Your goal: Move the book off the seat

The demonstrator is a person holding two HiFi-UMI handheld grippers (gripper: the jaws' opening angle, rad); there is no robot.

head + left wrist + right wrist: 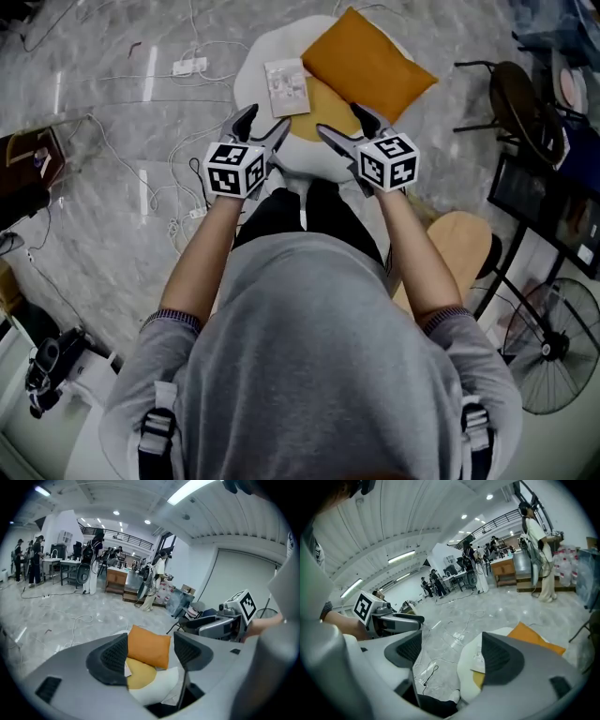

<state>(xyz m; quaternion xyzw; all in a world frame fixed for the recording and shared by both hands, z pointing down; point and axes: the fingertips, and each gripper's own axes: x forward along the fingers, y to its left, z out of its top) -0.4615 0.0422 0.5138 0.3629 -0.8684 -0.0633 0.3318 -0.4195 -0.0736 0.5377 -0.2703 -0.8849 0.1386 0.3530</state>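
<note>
A thin pale book (287, 86) lies on the white seat (255, 67), at its left side, partly on a round yellow pad (323, 111). An orange cushion (367, 64) leans at the seat's back right. My left gripper (263, 124) hovers open over the seat's near edge, just short of the book. My right gripper (346, 128) is open beside it, over the yellow pad. In the left gripper view the orange cushion (149, 646) and yellow pad (139, 673) show between the jaws. In the right gripper view a corner of the book (477, 662) peeks beside the right jaw.
Cables and a power strip (189, 67) lie on the marble floor left of the seat. A dark chair (522, 98) and a fan (555, 347) stand at the right, with a round wooden stool (463, 245) near my right elbow. People work at benches far off.
</note>
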